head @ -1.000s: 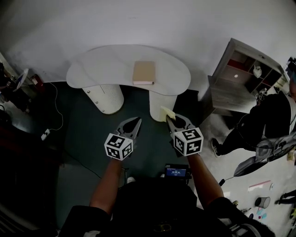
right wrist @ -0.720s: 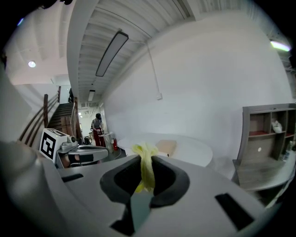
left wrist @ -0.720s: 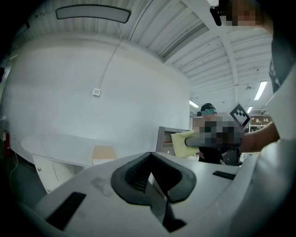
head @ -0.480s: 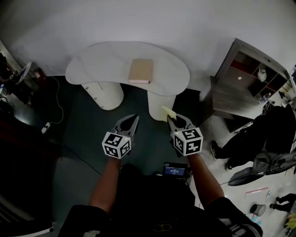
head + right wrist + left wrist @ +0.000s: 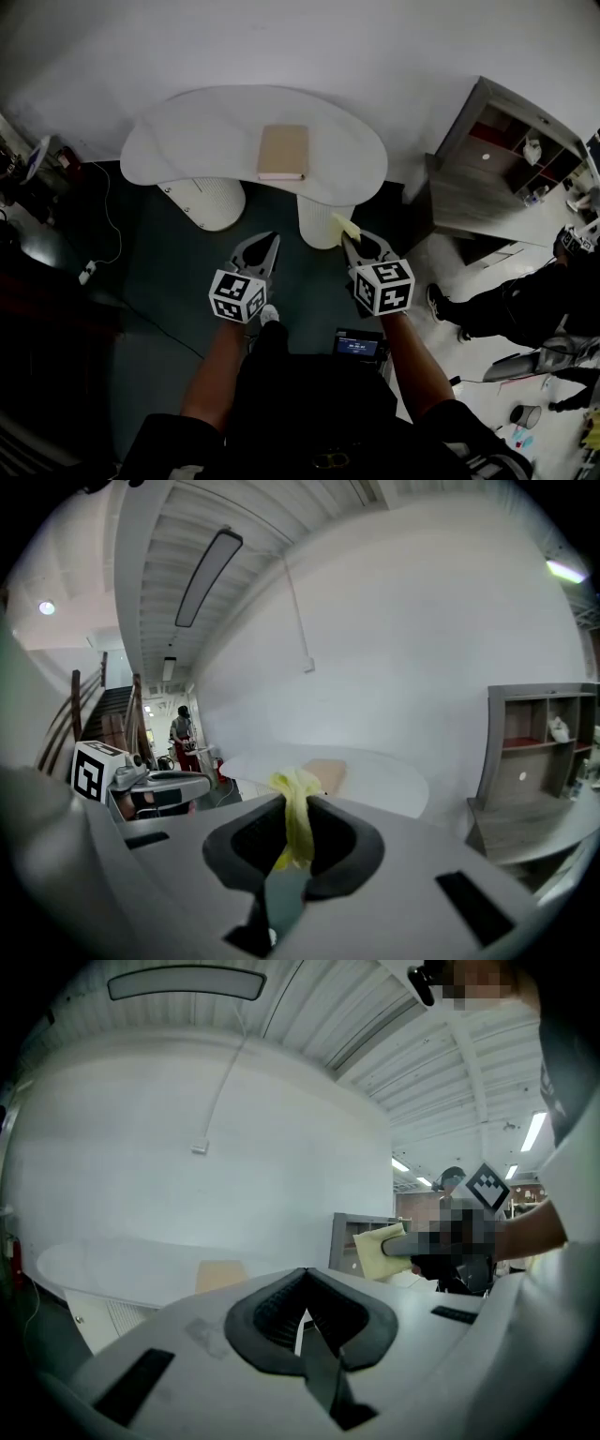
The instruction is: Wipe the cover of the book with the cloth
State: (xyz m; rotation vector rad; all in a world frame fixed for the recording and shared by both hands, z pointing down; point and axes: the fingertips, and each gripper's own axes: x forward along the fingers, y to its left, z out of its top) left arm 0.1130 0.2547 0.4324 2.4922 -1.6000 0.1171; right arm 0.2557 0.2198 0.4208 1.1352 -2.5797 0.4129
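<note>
A tan book (image 5: 283,152) lies flat on the white kidney-shaped table (image 5: 187,141), and shows again as the book (image 5: 220,1276) and the book (image 5: 325,775). My right gripper (image 5: 351,238) is shut on a yellow cloth (image 5: 344,226), whose folds stick up between the jaws as the cloth (image 5: 294,813). My left gripper (image 5: 267,241) is shut with nothing in it; its pads (image 5: 291,1309) meet. Both grippers hover short of the table's near edge, over the dark floor. From the left gripper view the cloth (image 5: 378,1248) hangs at the right.
Two white ribbed pedestals (image 5: 211,202) carry the table. A grey shelf unit (image 5: 502,159) stands at the right, with a person in dark clothes (image 5: 525,300) beside it. A cable (image 5: 108,211) trails over the floor at the left. Another person (image 5: 180,733) stands far off.
The table and book have come nearer in the head view as I moved forward. The person at the right has shifted. Both grippers hold their pose.
</note>
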